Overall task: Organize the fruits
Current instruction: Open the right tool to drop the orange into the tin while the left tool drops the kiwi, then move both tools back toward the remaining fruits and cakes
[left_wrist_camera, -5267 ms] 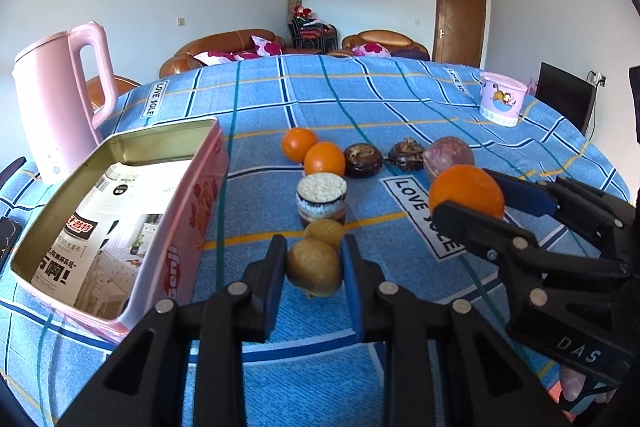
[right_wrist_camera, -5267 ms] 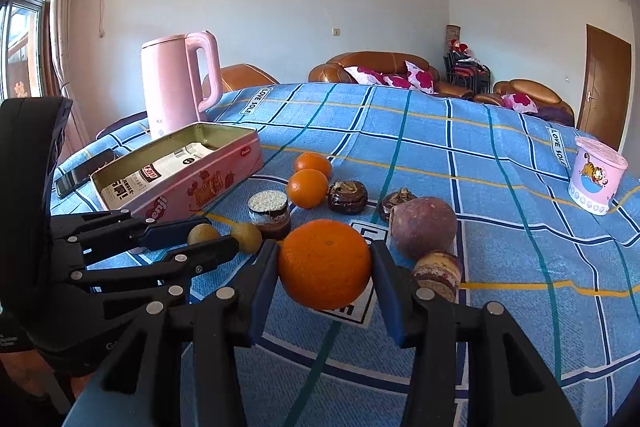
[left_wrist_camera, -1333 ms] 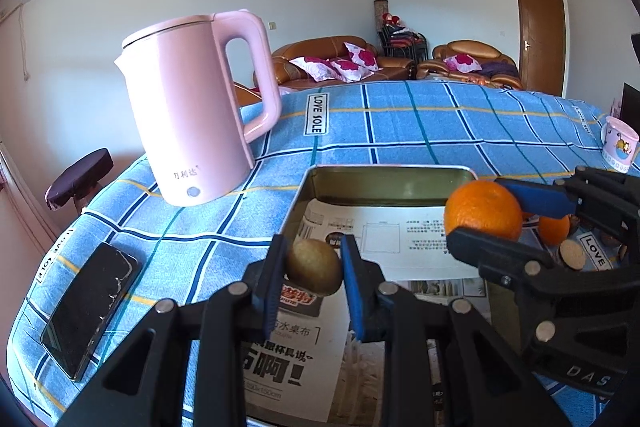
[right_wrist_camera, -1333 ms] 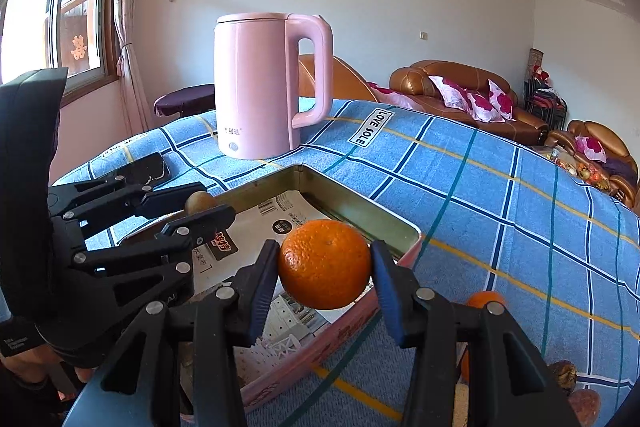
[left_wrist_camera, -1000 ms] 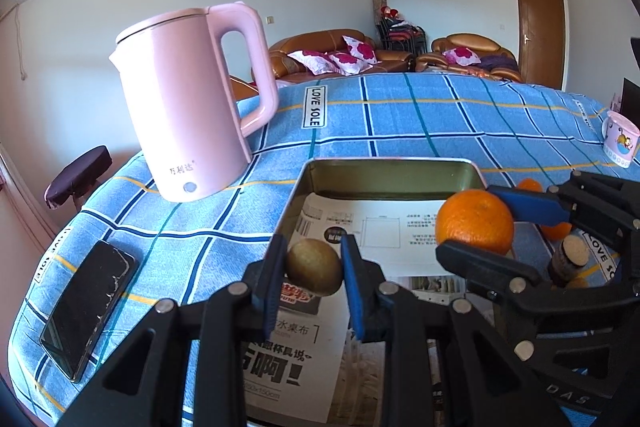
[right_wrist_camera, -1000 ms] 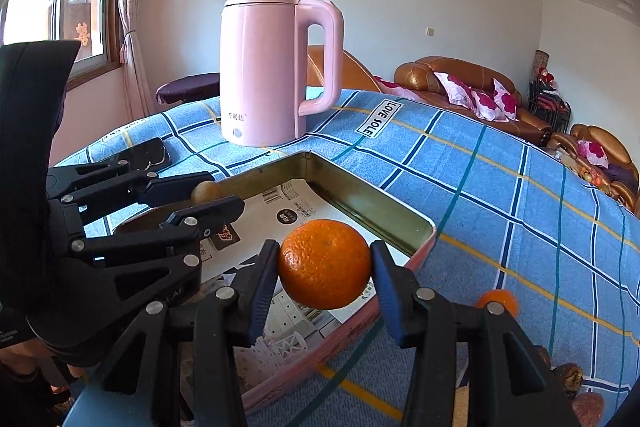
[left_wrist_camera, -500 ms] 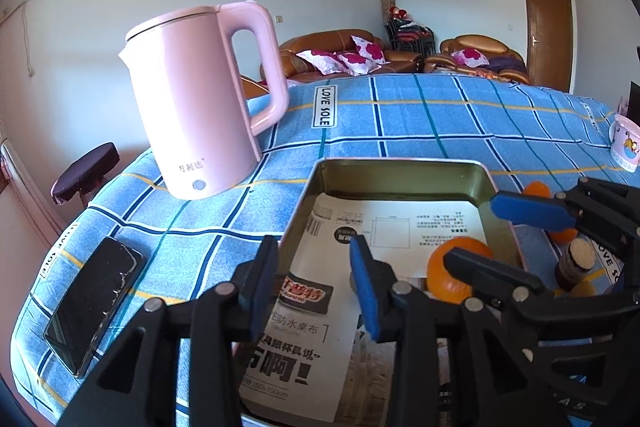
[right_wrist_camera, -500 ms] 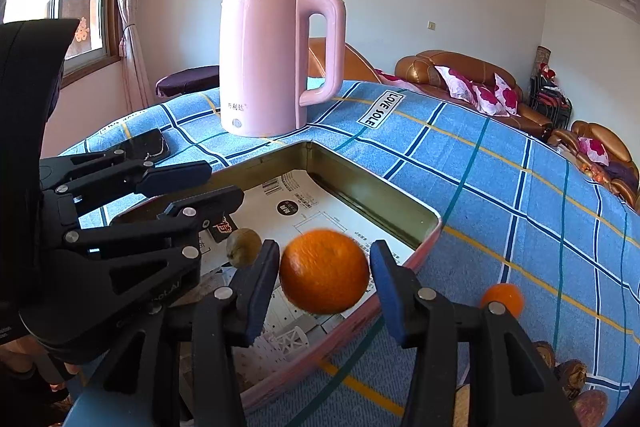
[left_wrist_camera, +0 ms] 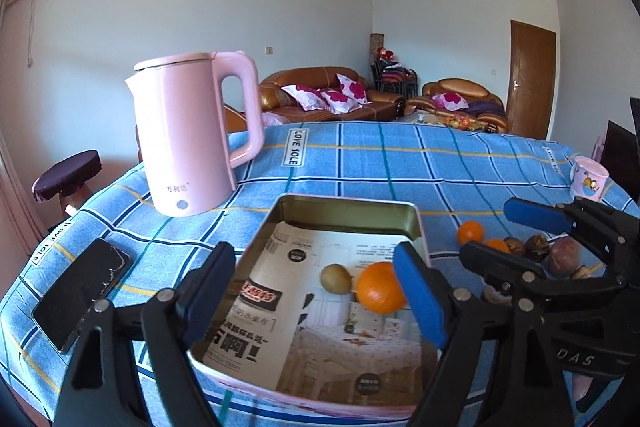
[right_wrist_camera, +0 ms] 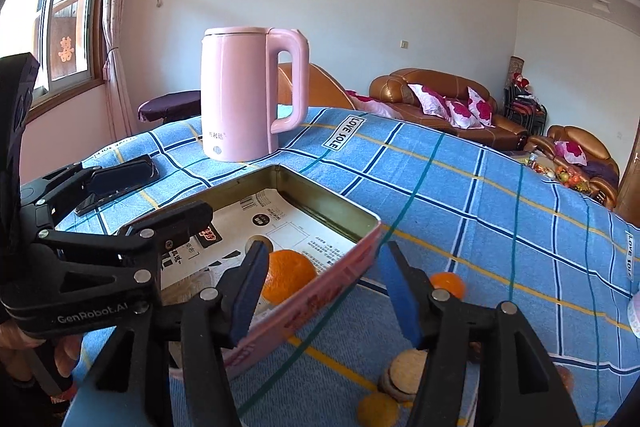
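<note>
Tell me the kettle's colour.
Pale pink; the kettle shows best in the right wrist view.

Surface (left_wrist_camera: 400,163): covered by a blue checked cloth with yellow and dark lines and "LOVE SOLE" labels.

Items resting directly on it:
- Pink kettle (left_wrist_camera: 188,135), upright, toward the far left.
- Dark phone (left_wrist_camera: 82,293), flat, near the left edge.
- Open pink tin (left_wrist_camera: 348,203), lined with printed paper, in front of the kettle.
- Two small oranges (left_wrist_camera: 471,231) just beside the tin's right wall, with several dark round fruits (left_wrist_camera: 564,253) further right.
- Pink cup (left_wrist_camera: 588,179), far right.
- Round cracker-topped item (right_wrist_camera: 404,373), near edge; identity unclear.
</note>
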### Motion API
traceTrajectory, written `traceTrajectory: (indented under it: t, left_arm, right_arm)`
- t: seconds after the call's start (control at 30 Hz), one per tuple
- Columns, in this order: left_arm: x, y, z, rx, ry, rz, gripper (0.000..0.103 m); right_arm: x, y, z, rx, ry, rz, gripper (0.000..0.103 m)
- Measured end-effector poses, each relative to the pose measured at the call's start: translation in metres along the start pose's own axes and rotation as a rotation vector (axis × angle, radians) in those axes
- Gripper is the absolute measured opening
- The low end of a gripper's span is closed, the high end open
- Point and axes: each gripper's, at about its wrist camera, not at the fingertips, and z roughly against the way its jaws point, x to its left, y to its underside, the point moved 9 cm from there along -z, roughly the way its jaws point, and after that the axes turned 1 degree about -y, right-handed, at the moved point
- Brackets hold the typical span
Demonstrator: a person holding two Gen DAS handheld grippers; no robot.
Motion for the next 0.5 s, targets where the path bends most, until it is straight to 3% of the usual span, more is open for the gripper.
traceTrajectory:
  t: [0.23,0.5]
  left_arm:
    - [-0.056,0.007,0.007,0.006,0.096,-0.047,0.085]
    - [-0.114,0.026,0.001,0.081,0.187,-0.11,0.085]
  right_arm:
    - [-0.052,0.025,0.045,-0.01,0.1,-0.096,0.065]
    - [-0.109,0.071,0.081,0.057,0.257,-0.168,0.065]
